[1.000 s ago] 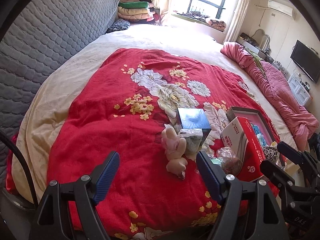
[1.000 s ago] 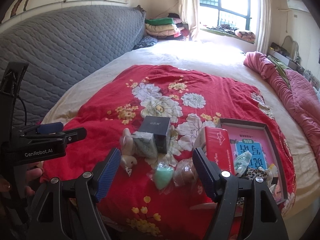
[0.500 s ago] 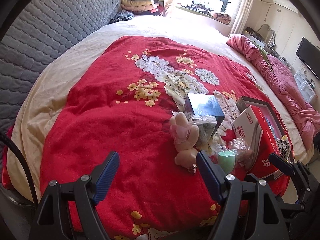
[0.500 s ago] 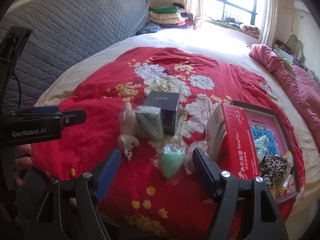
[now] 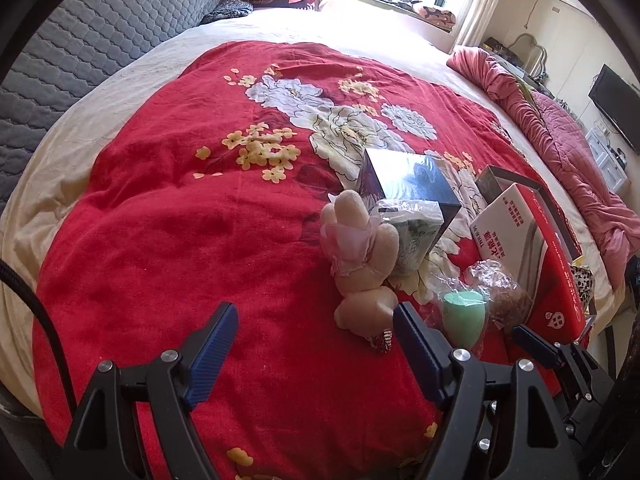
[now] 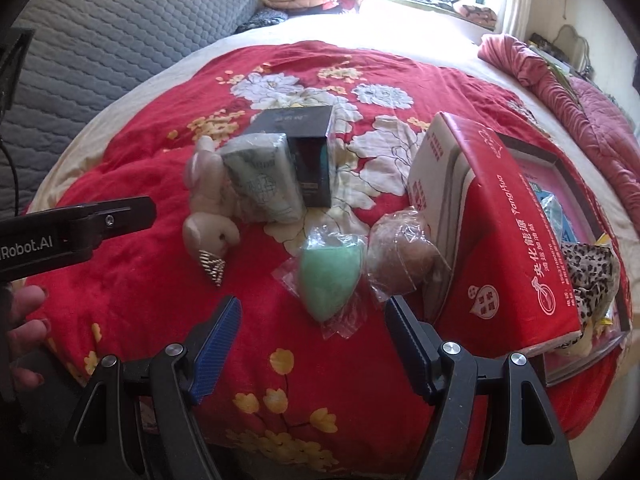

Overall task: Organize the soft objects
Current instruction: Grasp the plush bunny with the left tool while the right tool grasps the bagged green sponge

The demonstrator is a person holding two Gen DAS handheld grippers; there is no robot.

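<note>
A beige plush rabbit (image 5: 362,256) (image 6: 210,204) lies on the red flowered blanket (image 5: 168,248) (image 6: 132,280). Beside it are a wrapped grey-green tissue pack (image 6: 264,178) (image 5: 412,236), a green sponge in a clear bag (image 6: 328,280) (image 5: 464,316) and a brown sponge in a bag (image 6: 402,260) (image 5: 500,288). My left gripper (image 5: 316,332) hangs open just in front of the rabbit, empty. Over the blanket near the green sponge, my right gripper (image 6: 314,328) is open too, with nothing between its fingers.
A dark box (image 6: 308,148) (image 5: 408,180) stands behind the tissue pack. A red carton (image 6: 508,216) (image 5: 532,256) leans on a tray (image 6: 576,360) holding leopard-print cloth (image 6: 592,276). A grey headboard (image 5: 80,52) is at left, a pink quilt (image 5: 568,152) at right.
Both grippers have come down toward the bed, so the rabbit, sponges and boxes look larger and nearer. Neither gripper's opening changed, and nothing on the blanket moved.
</note>
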